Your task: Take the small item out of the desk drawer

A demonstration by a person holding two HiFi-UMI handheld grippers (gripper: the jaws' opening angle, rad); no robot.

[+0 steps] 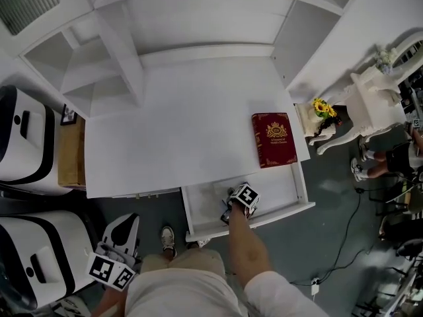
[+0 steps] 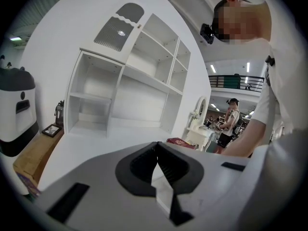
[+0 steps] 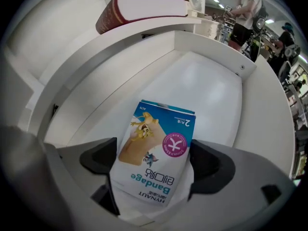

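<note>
The desk drawer point(image 1: 200, 211) stands pulled out under the white desk point(image 1: 178, 131). My right gripper point(image 1: 231, 210) reaches down into it. In the right gripper view the jaws press on both sides of a small white and blue bandage box point(image 3: 156, 136), so the right gripper point(image 3: 153, 170) is shut on it above the white drawer floor point(image 3: 207, 85). My left gripper point(image 1: 117, 253) hangs low at the left beside the person's leg, away from the drawer. Its jaws point(image 2: 157, 150) meet at the tips with nothing between them.
A red book point(image 1: 273, 139) lies on the desk's right end, just above the drawer. The hutch shelves point(image 1: 99, 71) rise at the back. White machines point(image 1: 23, 137) and a brown box point(image 1: 71, 154) stand to the left. A white ornate stand point(image 1: 370, 88) with sunflowers point(image 1: 322, 106) and a person point(image 1: 390, 157) are at the right.
</note>
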